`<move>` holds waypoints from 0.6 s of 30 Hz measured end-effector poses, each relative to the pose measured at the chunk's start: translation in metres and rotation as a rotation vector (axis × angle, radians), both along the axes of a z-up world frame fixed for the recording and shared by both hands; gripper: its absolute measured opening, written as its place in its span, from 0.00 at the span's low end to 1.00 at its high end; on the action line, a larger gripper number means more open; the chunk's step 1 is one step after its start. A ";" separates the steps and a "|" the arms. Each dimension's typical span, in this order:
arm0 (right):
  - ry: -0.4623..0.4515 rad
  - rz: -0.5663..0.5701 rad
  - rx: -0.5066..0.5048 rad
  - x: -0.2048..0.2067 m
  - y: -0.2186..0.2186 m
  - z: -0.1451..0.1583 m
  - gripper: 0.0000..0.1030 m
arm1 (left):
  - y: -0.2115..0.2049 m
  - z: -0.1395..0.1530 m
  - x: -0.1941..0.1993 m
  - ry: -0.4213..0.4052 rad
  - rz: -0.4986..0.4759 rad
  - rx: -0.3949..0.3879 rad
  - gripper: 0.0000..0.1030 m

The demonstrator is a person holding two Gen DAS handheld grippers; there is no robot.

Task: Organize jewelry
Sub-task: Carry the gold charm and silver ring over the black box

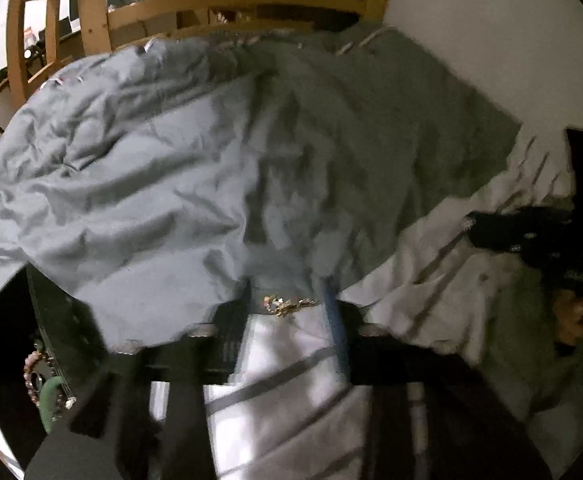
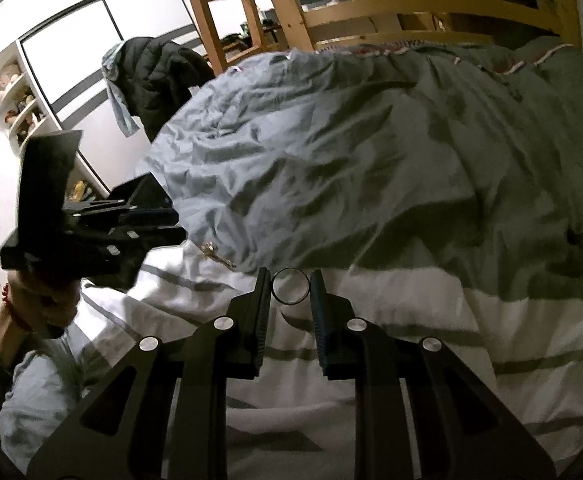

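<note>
In the left wrist view my left gripper (image 1: 289, 300) holds a small gold chain piece (image 1: 287, 304) between its fingertips, above the white striped sheet (image 1: 283, 376). In the right wrist view my right gripper (image 2: 290, 286) is shut on a dark ring (image 2: 290, 286), held upright between its fingertips over the bed. The left gripper (image 2: 179, 224) shows at the left of that view with the gold piece (image 2: 215, 254) hanging at its tip. A black jewelry box (image 1: 31, 344) at the lower left holds a beaded bracelet (image 1: 31, 376) and a green bangle (image 1: 49, 400).
A crumpled grey-blue duvet (image 2: 331, 152) covers most of the bed. A wooden bed frame (image 2: 411, 8) runs along the back. A dark jacket (image 2: 155, 76) hangs at the left near white wardrobe doors (image 2: 91, 48). The right gripper (image 1: 531, 236) shows at the right edge.
</note>
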State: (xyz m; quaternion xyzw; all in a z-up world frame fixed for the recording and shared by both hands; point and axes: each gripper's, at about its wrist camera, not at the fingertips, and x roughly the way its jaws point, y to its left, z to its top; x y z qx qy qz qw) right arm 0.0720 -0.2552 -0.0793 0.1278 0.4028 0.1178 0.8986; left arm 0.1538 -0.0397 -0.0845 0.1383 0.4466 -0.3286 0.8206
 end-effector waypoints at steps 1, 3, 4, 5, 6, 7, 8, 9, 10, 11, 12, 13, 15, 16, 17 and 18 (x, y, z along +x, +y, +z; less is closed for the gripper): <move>0.003 0.000 0.000 -0.001 0.000 -0.002 0.20 | -0.005 -0.007 0.001 0.003 -0.012 0.020 0.45; 0.004 0.005 -0.007 -0.001 0.002 -0.002 0.20 | -0.015 -0.021 0.007 0.019 -0.032 0.044 0.45; 0.002 0.007 -0.008 -0.002 0.002 -0.002 0.20 | -0.017 -0.025 0.008 0.029 -0.040 0.043 0.45; 0.000 0.008 -0.008 -0.002 0.002 -0.001 0.20 | -0.019 -0.029 0.009 0.040 -0.046 0.046 0.44; -0.002 0.008 -0.007 -0.002 0.001 -0.001 0.20 | -0.020 -0.035 0.011 0.057 -0.046 0.061 0.42; -0.004 0.005 -0.002 -0.002 0.000 0.000 0.20 | -0.021 -0.038 0.012 0.062 -0.046 0.072 0.30; -0.005 0.004 0.000 -0.003 -0.001 -0.001 0.20 | -0.020 -0.041 0.012 0.069 -0.046 0.087 0.23; -0.006 0.003 0.002 -0.003 -0.001 -0.001 0.20 | -0.019 -0.042 0.013 0.073 -0.041 0.088 0.21; -0.008 0.000 0.004 -0.003 -0.002 -0.001 0.20 | -0.014 -0.042 0.016 0.088 -0.031 0.075 0.16; -0.010 0.001 0.006 -0.004 -0.001 0.000 0.20 | -0.011 -0.040 0.018 0.098 -0.023 0.064 0.13; -0.012 0.001 0.006 -0.004 -0.001 0.001 0.20 | -0.008 -0.037 0.020 0.099 -0.014 0.058 0.13; -0.014 0.001 0.005 -0.005 -0.001 0.001 0.20 | -0.005 -0.033 0.021 0.088 -0.004 0.053 0.13; -0.021 0.000 0.005 -0.006 -0.001 0.004 0.20 | -0.002 -0.028 0.021 0.086 -0.002 0.043 0.13; -0.024 -0.002 0.007 -0.007 -0.002 0.005 0.20 | 0.001 -0.025 0.020 0.080 0.001 0.038 0.13; -0.026 -0.005 0.009 -0.008 -0.002 0.007 0.20 | 0.002 -0.022 0.019 0.075 0.003 0.034 0.13; -0.028 -0.007 0.009 -0.009 -0.003 0.009 0.20 | 0.004 -0.019 0.018 0.071 0.003 0.028 0.13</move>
